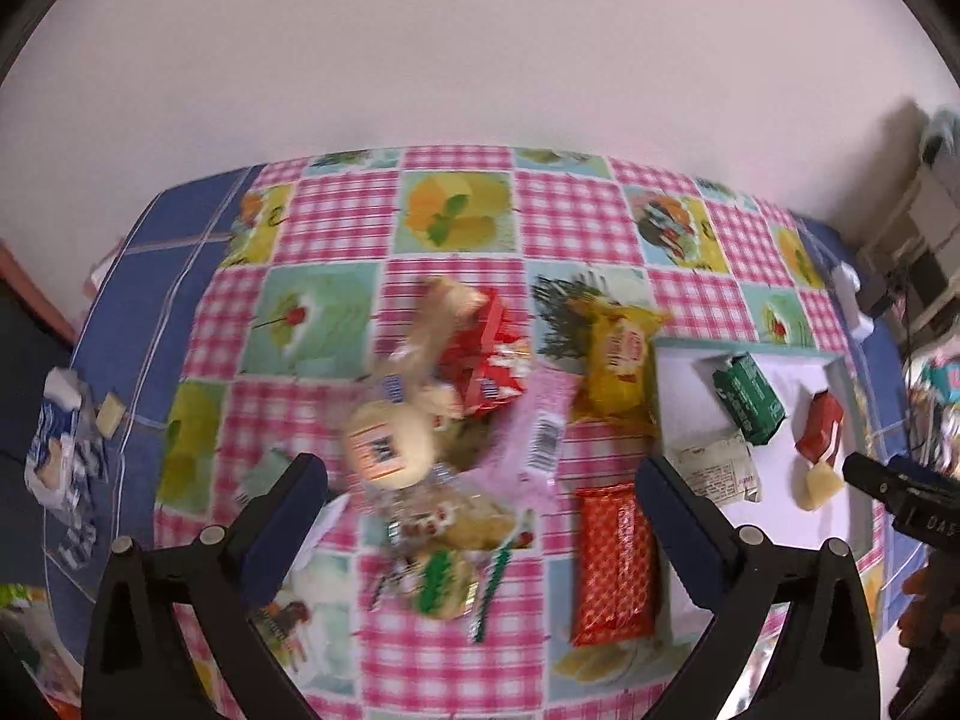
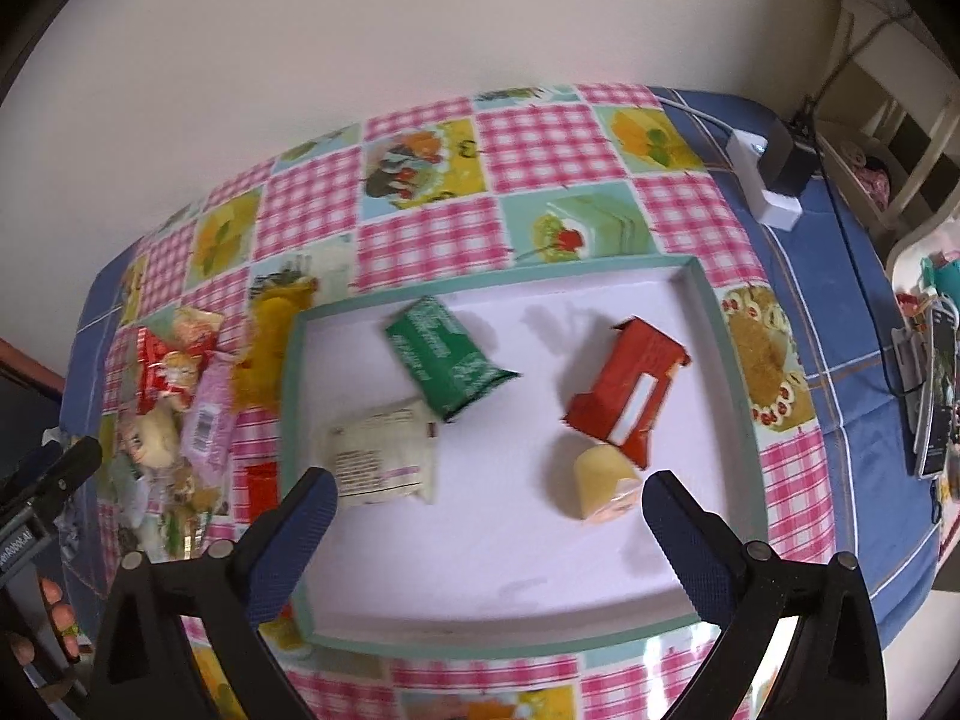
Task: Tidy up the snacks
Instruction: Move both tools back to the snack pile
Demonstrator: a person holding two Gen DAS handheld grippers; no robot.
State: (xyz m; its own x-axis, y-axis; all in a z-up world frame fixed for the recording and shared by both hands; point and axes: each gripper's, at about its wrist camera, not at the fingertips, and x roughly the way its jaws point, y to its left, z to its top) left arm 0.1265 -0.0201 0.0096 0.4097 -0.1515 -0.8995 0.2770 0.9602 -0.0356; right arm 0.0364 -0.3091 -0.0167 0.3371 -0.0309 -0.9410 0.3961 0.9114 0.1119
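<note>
Left wrist view: left gripper spread wide, nothing between the blue pads, hanging above a loose heap of snacks on the checked tablecloth. In the heap: a red packet, a round cream bun in clear wrap, a pink packet with a barcode, green-striped wrappers nearer the camera, all somewhat blurred. Just right of the heap, a yellow packet beside the tray's left wall, and a red-orange foil bar lying flat on the cloth against that same wall. White tray with a teal rim at the right, holding a green packet, a red packet, a pale printed pouch and a small yellow piece. Tip of the right gripper showing at the right edge, over the tray. Right wrist view: right gripper spread wide too, empty, poised over the tray. Inside the tray, well apart from one another except as noted: green packet tilted, its lower corner near the pale pouch; red packet touching the yellow piece below it. Heap of snacks left of the tray on the cloth, yellow packet just beside the tray wall. White charger block on the blue cloth border at far right.
</note>
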